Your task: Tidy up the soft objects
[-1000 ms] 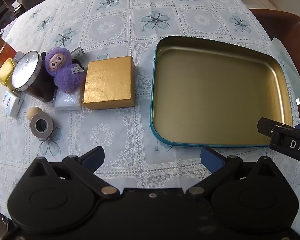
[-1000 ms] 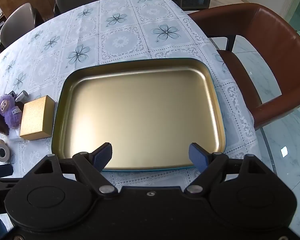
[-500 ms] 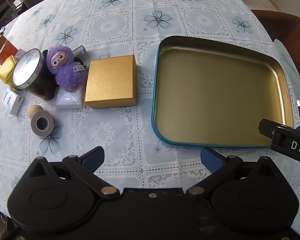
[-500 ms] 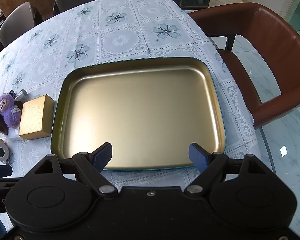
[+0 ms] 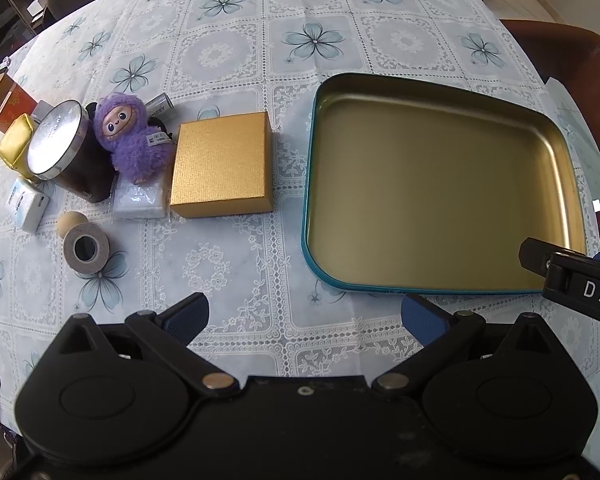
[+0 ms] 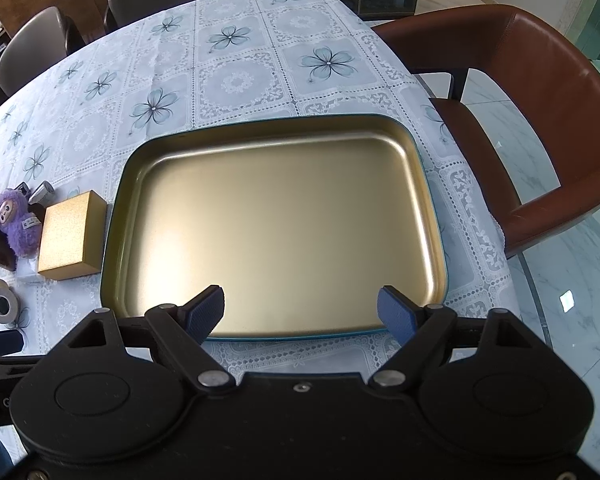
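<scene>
A purple plush toy (image 5: 132,140) sits on the table at the left, leaning on a white soft packet (image 5: 140,202), between a dark round tin (image 5: 66,152) and a gold box (image 5: 222,170). The plush also shows in the right wrist view (image 6: 16,220). An empty gold tray with a blue rim (image 5: 432,196) lies to the right; it also shows in the right wrist view (image 6: 276,232). My left gripper (image 5: 304,318) is open and empty above the tablecloth near the front. My right gripper (image 6: 300,310) is open and empty over the tray's near rim.
A tape roll (image 5: 86,248), a small wooden ball (image 5: 71,222), a white packet (image 5: 28,204), a gold pouch (image 5: 16,144) and orange boxes (image 5: 4,100) lie at the far left. A brown leather chair (image 6: 540,120) stands right of the table. Grey chairs (image 6: 32,48) stand behind.
The left wrist view has shifted slightly, so the objects sit a little lower and to the right in it. Both grippers stay open and empty.
</scene>
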